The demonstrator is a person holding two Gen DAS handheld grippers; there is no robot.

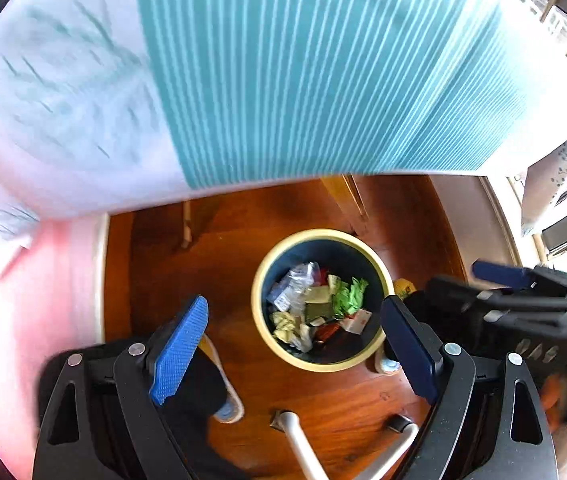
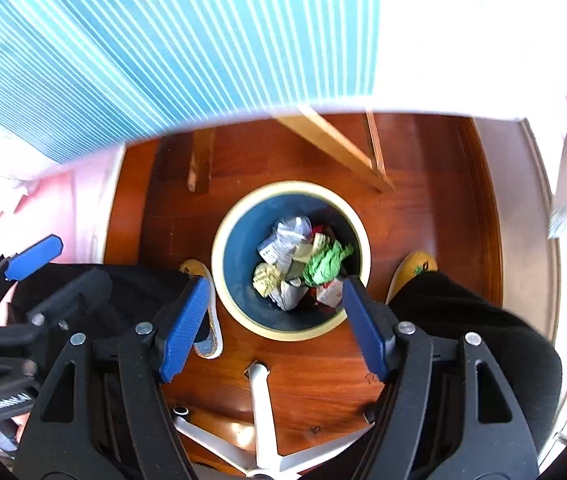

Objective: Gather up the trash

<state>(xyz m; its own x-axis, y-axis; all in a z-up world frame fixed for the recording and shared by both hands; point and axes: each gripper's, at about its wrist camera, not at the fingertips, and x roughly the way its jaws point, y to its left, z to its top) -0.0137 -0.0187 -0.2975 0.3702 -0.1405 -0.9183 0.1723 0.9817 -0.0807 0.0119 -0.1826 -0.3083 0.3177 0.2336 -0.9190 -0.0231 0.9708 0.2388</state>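
Observation:
A round bin [image 1: 261, 280] with a cream rim and dark blue inside stands on the wooden floor under the table edge; it also shows in the right wrist view [image 2: 239, 248]. It holds crumpled trash: clear plastic [image 1: 297, 280], green paper [image 1: 349, 296], white and red wrappers. My left gripper [image 1: 295, 344] is open and empty, high above the bin's near side. My right gripper [image 2: 273, 320] is open and empty, also above the bin's near rim. Each gripper shows at the side of the other's view.
A table with a teal striped cloth [image 1: 303, 72] fills the upper part of both views. Wooden table legs [image 2: 339, 148] stand behind the bin. A white chair base [image 2: 263, 408] and the person's legs and slippers [image 2: 413, 268] are beside the bin.

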